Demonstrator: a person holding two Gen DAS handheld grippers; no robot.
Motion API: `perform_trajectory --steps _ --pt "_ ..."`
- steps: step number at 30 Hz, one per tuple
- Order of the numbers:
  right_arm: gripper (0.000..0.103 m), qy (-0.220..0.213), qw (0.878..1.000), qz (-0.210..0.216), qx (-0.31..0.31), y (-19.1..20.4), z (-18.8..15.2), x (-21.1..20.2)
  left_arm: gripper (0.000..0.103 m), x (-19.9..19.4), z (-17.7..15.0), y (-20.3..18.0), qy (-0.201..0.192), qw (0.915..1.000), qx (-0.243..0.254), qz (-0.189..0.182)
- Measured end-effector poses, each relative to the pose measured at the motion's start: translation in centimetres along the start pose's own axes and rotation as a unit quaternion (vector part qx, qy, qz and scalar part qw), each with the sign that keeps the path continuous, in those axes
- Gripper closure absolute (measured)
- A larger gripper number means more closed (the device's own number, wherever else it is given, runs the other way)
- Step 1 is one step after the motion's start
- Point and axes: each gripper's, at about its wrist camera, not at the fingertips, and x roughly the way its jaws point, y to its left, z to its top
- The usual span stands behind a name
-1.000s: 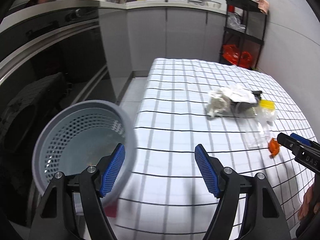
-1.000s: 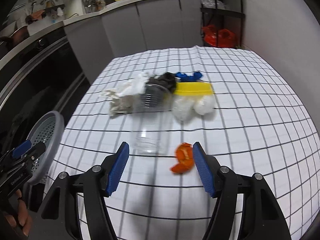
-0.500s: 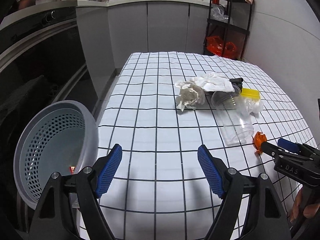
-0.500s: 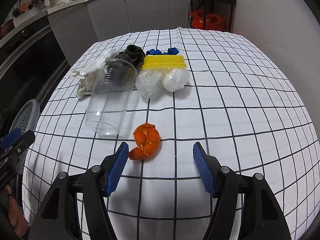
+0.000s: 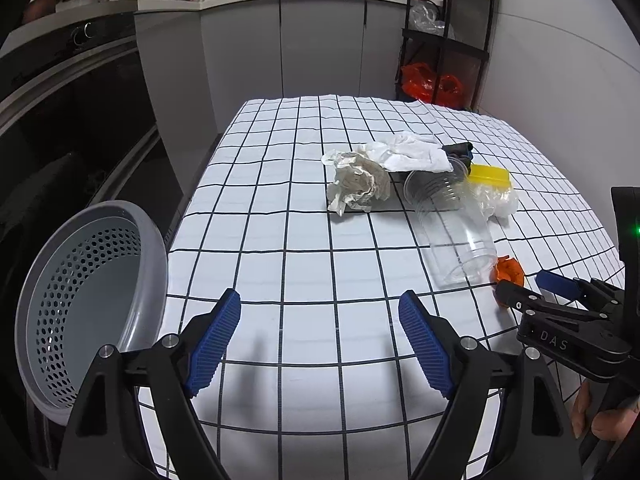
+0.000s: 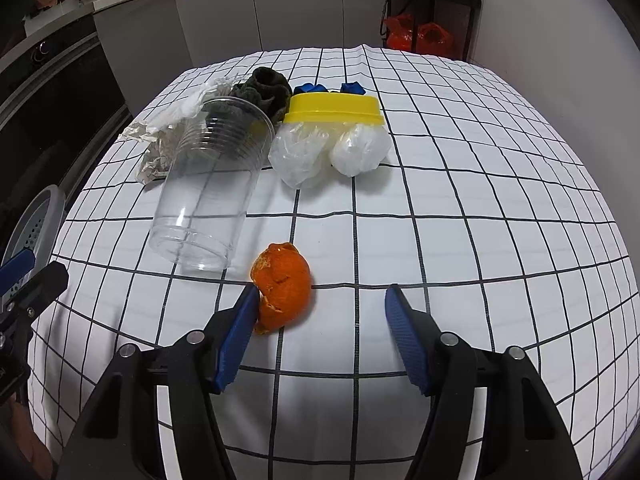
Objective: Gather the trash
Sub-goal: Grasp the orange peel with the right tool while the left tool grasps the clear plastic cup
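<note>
Orange peel (image 6: 282, 286) lay on the checked worktop (image 6: 460, 208) just beside the base of a toppled clear plastic cup (image 6: 208, 196), its left edge against the left pad of the right tongs (image 6: 320, 316), whose jaws had just been closing around it, the right pad not yet touching. Behind the cup sat crumpled paper (image 5: 358, 184), a white tissue (image 5: 414, 152), a dark rag (image 6: 260, 90) and a yellow-lidded bag bundle (image 6: 332, 132). Left tongs (image 5: 320, 338) hung wide apart and empty, having just been opening, beside the grey perforated basket (image 5: 86, 300) at the worktop's left edge.
</note>
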Motion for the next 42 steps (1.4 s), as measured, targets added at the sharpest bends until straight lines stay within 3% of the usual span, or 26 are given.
perform_trajectory --steps 4,7,18,26,40,42 --pt "0.073 0.001 1.000 0.010 0.000 0.0 0.3 0.0 0.022 0.3 -0.1 -0.5 0.003 1.0000 0.004 0.000" --pt "0.081 -0.001 1.000 0.017 0.006 -0.2 0.6 -0.3 0.022 0.7 -0.2 -1.0 0.007 0.9999 0.009 0.000" --pt "0.084 -0.033 0.997 0.045 0.052 -2.7 2.1 -2.8 0.018 2.0 0.6 -4.0 0.017 0.9995 0.017 -0.020" --pt "0.085 -0.055 0.992 0.061 0.092 -5.2 2.9 -4.5 0.014 3.8 2.9 -7.6 0.012 0.9990 0.032 -0.030" --pt "0.085 -0.062 0.990 0.074 0.106 -6.2 3.4 -5.0 0.013 7.9 5.2 -10.4 0.038 0.9984 0.017 -0.040" --pt "0.085 -0.062 0.990 0.074 0.106 -6.2 3.4 -5.0 0.017 8.2 5.3 -10.6 0.039 0.9984 0.016 -0.039"
